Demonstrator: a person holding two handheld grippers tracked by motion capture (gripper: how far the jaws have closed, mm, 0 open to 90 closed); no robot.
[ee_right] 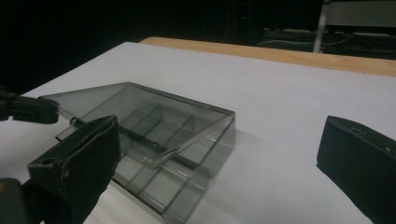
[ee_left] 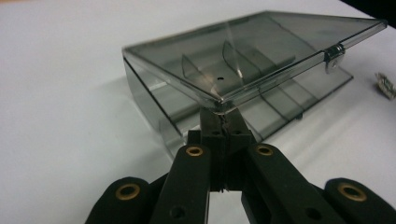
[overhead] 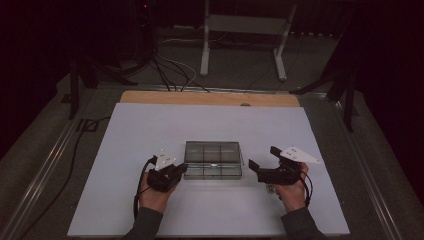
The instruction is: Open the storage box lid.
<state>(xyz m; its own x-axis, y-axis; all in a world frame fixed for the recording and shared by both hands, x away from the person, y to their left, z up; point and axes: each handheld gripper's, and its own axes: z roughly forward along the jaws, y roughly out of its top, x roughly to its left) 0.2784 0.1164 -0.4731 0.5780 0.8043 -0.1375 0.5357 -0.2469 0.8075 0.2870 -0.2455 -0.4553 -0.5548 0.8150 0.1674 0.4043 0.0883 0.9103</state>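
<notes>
Two handheld grippers sit low on the white table top (overhead: 150, 125) from my seat at the high view, flanking a smoky transparent plastic compartment box (overhead: 212, 159) that rests near the table's middle. My left gripper (overhead: 181, 170), at about 8 o'clock of the box, has its black jaws drawn fully together, and in the left gripper view (ee_left: 223, 122) I see them pinching the near corner of the hinged clear lid (ee_left: 261, 51), which is lifted off the base and tilted upward. Under the lid I can make out thin dividers (ee_left: 231, 58) splitting the tray into cells. My right gripper (overhead: 260, 170), at about 4 o'clock of the box, is spread wide with nothing between its jaws, apart from the box's edge; its view shows the raised lid (ee_right: 135, 105) from the other side. A small pale scrap (ee_left: 385, 85) lies on the table beyond the box; I cannot tell what it is.
</notes>
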